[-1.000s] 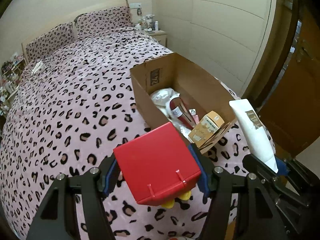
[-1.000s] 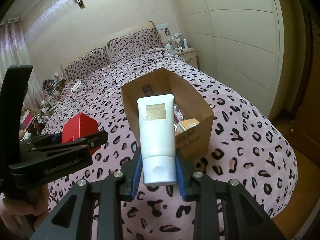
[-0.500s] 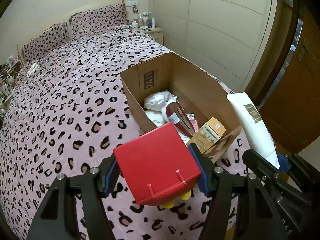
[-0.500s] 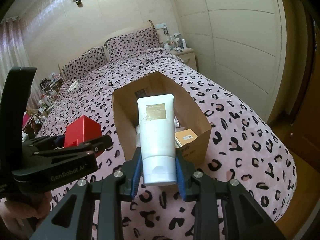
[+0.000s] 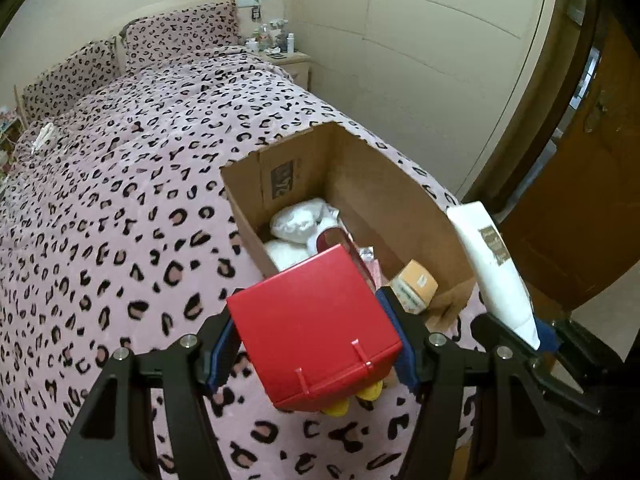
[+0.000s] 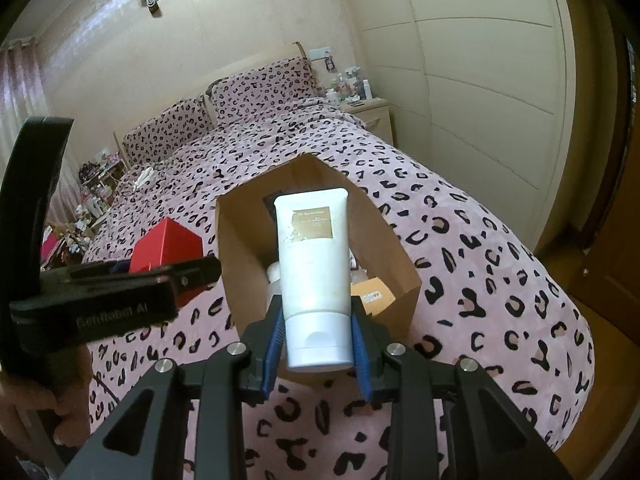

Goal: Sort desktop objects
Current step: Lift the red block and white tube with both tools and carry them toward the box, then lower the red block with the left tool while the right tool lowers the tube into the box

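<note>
Both grippers are coming closer to the open brown cardboard box (image 5: pixel 360 184) than a second ago; in the left wrist view the box is now sitting lower and nearer, and more of its inside is showing. The left gripper (image 5: pixel 312 344) is clamping a red square plastic box (image 5: pixel 312 320) between its blue pads, with something yellow peeping out under it. The right gripper (image 6: pixel 316 340) is squeezing a white soft plastic tube with a gold label (image 6: pixel 314 276) near its cap, the cap end pointing towards the camera.

I judge the step in hand to be the carrying of two objects to the cardboard box, which is standing on the pink leopard-print bedspread (image 5: pixel 120 200). Neither object is over the opening yet; the red box is hanging just before the near wall. Inside are already lying white soft bundles (image 5: pixel 298 220) and a small orange carton (image 5: pixel 414 282).

The next move is asking each hand to go forward over the rim, lower a little, and then open the jaws so the object is falling in free space, not on the rim
</note>
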